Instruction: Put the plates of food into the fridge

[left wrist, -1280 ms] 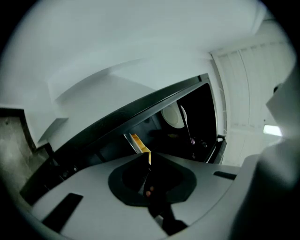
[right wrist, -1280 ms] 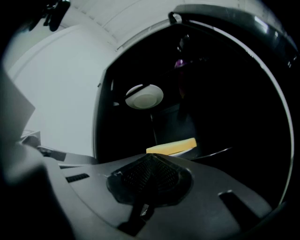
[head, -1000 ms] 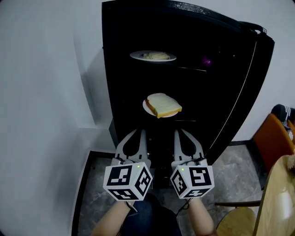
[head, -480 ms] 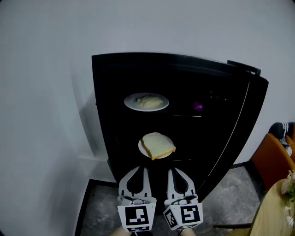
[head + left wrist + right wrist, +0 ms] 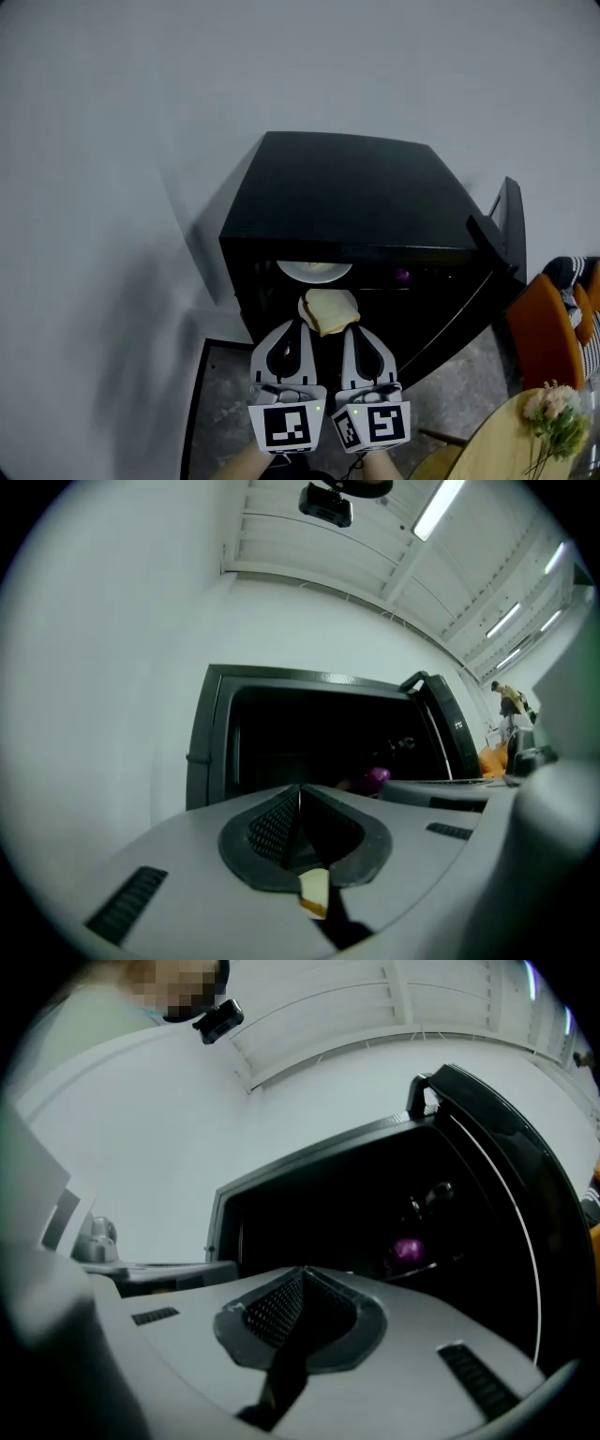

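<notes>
two plates are seen inside the fridge point(image 5: 347, 197), whose door point(image 5: 506, 220) stands open at the right. the top plate point(image 5: 314, 271) is set on the upper shelf, just under the fridge's roof, and only its front rim and a little pale food are shown. below it the bread point(image 5: 330, 309) is laid on the low plate point(image 5: 303, 307), which is almost wholly covered by the slice. a purple thing point(image 5: 401, 276) is seen deeper in, to the right of the top plate.

the left gripper point(image 5: 298, 326) and the right gripper point(image 5: 349, 330) are held side by side in front of the opening, just short of the bread. in the left gripper view the jaws are pressed together with nothing clamped; a corner of the bread is only glimpsed beyond them, through the gap beneath. in the right gripper view the jaws are likewise closed on nothing.

since no plate is carried and both visible plates are shelved, the loading is judged to be done as far as can be seen. at the lower right a table point(image 5: 497, 441) with flowers point(image 5: 553, 422) is partly shown, and no plate is made out on the part in view, though most of it is cut off. what is left is judged to be the shutting of the door, unless more plates are waiting out of sight.
</notes>
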`<state>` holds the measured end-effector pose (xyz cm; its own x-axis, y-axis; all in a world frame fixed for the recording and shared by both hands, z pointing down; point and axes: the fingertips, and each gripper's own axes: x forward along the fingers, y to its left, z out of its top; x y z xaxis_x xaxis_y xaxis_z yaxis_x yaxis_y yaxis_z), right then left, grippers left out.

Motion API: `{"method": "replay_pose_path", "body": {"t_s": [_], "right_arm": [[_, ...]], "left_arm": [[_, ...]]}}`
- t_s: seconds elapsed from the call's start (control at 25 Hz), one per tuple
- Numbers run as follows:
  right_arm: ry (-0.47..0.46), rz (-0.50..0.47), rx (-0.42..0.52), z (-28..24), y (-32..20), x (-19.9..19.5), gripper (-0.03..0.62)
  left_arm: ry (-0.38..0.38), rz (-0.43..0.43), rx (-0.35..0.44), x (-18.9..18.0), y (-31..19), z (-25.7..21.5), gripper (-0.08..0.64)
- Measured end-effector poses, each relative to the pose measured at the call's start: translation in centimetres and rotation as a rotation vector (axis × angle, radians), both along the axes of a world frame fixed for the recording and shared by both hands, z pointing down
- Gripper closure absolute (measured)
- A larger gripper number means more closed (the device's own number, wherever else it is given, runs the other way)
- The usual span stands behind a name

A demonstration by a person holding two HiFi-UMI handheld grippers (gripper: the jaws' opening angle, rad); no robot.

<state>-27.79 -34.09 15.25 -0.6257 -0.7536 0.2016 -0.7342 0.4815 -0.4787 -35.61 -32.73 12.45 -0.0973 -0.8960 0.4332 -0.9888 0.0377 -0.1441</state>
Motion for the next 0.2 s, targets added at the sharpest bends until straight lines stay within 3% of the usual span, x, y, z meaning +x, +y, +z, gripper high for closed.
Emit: {"method": "replay_pose_path", "body": {"t_s": [0.2], "right_arm": [[-0.008,-0.017,0.013,-7.9,-4.0,-1.1,0.580]], "left_arm": [[0.000,-0.070,-0.011,-1.5,-3.7,-7.3,0.551]]}}
